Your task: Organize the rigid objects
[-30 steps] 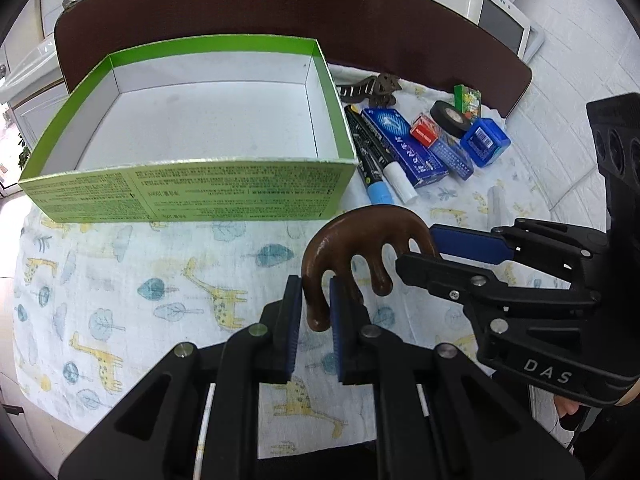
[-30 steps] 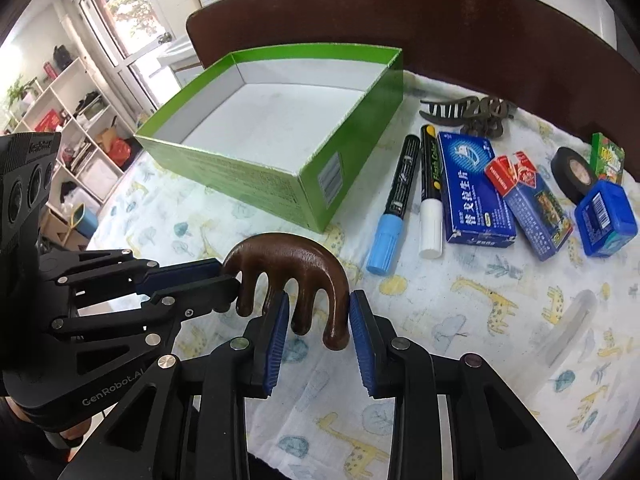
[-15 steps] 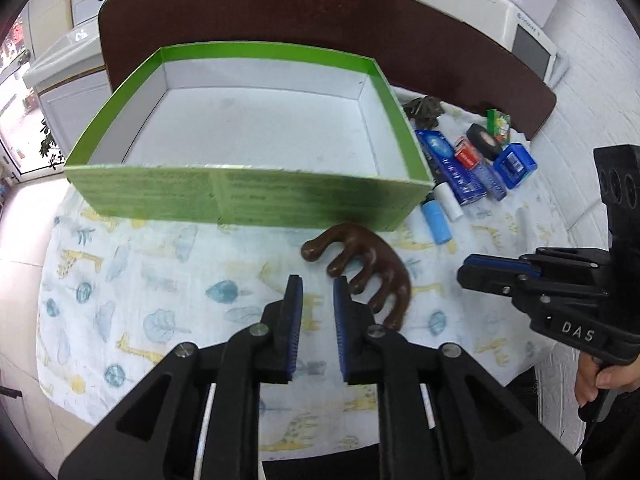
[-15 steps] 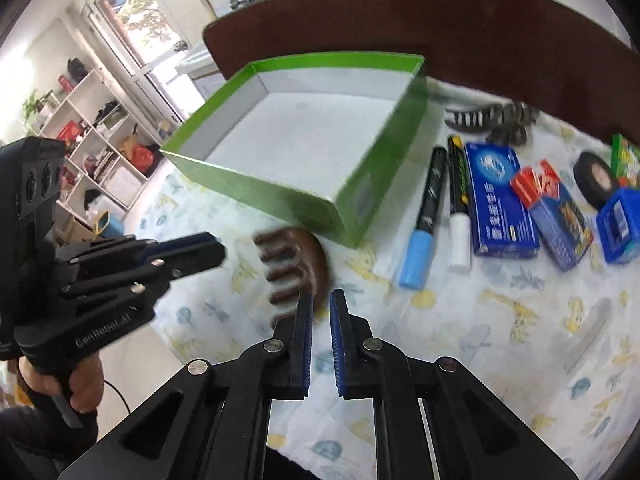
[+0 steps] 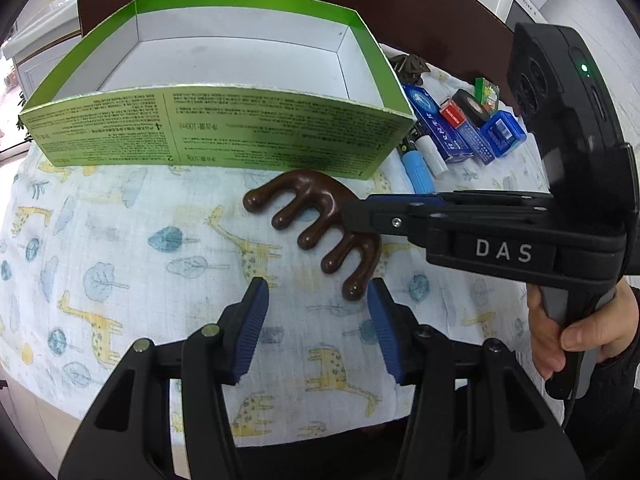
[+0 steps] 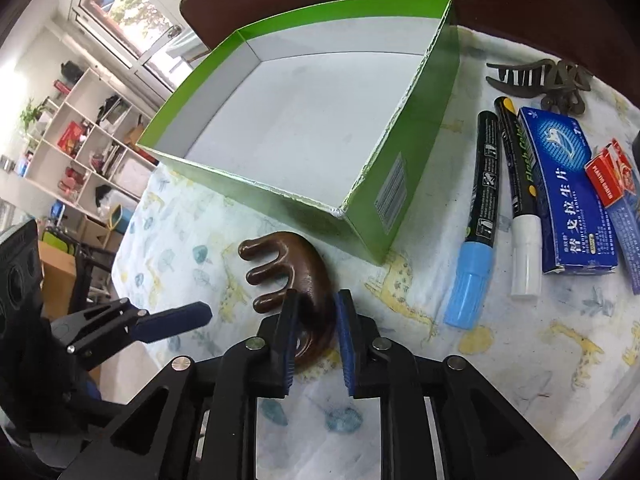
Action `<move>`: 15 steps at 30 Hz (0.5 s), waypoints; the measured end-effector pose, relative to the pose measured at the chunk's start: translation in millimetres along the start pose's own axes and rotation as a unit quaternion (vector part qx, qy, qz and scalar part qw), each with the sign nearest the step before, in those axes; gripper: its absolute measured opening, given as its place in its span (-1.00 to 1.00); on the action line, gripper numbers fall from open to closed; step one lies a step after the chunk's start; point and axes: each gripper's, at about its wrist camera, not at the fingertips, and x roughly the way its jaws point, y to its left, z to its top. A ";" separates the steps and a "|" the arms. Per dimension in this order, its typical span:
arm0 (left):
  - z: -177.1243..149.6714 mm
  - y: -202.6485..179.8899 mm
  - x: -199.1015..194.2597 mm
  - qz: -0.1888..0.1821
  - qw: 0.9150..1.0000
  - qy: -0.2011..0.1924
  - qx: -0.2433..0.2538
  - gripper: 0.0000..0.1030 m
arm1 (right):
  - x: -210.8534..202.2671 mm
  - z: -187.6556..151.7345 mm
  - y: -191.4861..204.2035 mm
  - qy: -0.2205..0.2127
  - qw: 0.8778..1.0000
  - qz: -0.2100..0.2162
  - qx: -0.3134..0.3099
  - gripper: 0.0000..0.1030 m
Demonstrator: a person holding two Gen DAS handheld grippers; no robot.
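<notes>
- A brown wooden massage comb point(image 5: 320, 216) lies flat on the giraffe-print cloth point(image 5: 120, 264), just in front of the near wall of the empty green cardboard box point(image 5: 224, 128); whether it touches the wall cannot be told.
- The comb's arched spine faces the box and to the right, its five rounded prongs point away from it, and its long axis runs slantwise, from an end near the box to an end just ahead of the left gripper point(image 5: 318, 316).
- The left gripper's jaws have just been opening and stand released with bare cloth between them; the comb's nearest prong tip lies just beside the inner face of its right-hand pad.
- The right gripper point(image 6: 316, 320) straddles the comb's thick spine at that same end. Its jaws have just been opening from a near-closed set. The pads flank the wood, with a gap visible at the left pad; contact at the right pad cannot be made out, so it reads as a grasp not yet made.
- The right gripper looks the nearer and better placed for the lift, judging by its straddle.
- Two markers point(image 6: 480, 216), a blue carton point(image 6: 564, 196) and a hair claw clip point(image 6: 536, 80) wait on the cloth to the right of the box.
</notes>
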 end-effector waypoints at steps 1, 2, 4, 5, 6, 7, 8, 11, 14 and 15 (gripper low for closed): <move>-0.6 -0.9 3.3 -0.003 1.000 0.006 0.003 -0.03 | 2.2 -0.4 -1.0 0.005 1.000 0.005 0.005 -0.53; -1.7 -1.7 6.1 -0.003 1.000 0.012 0.004 -0.03 | 5.2 -2.0 -1.5 0.012 1.000 0.012 0.006 -0.51; -3.9 -3.7 6.0 0.002 1.000 0.008 0.013 -0.03 | 5.0 -5.1 -0.4 0.010 1.000 0.015 0.006 -0.51; -4.7 -3.6 5.7 0.004 1.000 0.009 0.015 -0.02 | 4.7 -7.9 1.5 0.013 1.000 0.015 0.007 -0.51; -5.8 -1.8 4.4 0.004 1.000 0.009 0.013 -0.01 | 4.3 -11.4 2.4 0.017 1.000 0.018 0.013 -0.51; -7.8 1.8 2.2 0.008 1.000 0.011 0.009 -0.03 | 3.9 -15.5 3.3 0.021 0.999 0.020 0.023 -0.50; -10.2 7.1 -0.5 0.019 1.000 0.010 0.005 -0.02 | 2.8 -20.9 5.4 0.025 0.999 0.020 0.030 -0.51; -16.3 30.1 -10.6 0.033 0.999 -0.001 -0.022 0.00 | 1.5 -36.2 15.9 0.042 0.998 0.023 0.034 -0.51; -14.1 51.2 -18.4 0.067 0.996 -0.014 -0.059 -0.03 | 1.0 -46.7 25.8 0.062 0.998 0.019 0.028 -0.51; -13.9 55.1 -21.1 0.070 0.995 -0.016 -0.067 -0.03 | 0.8 -49.1 28.3 0.072 0.997 0.018 0.023 -0.51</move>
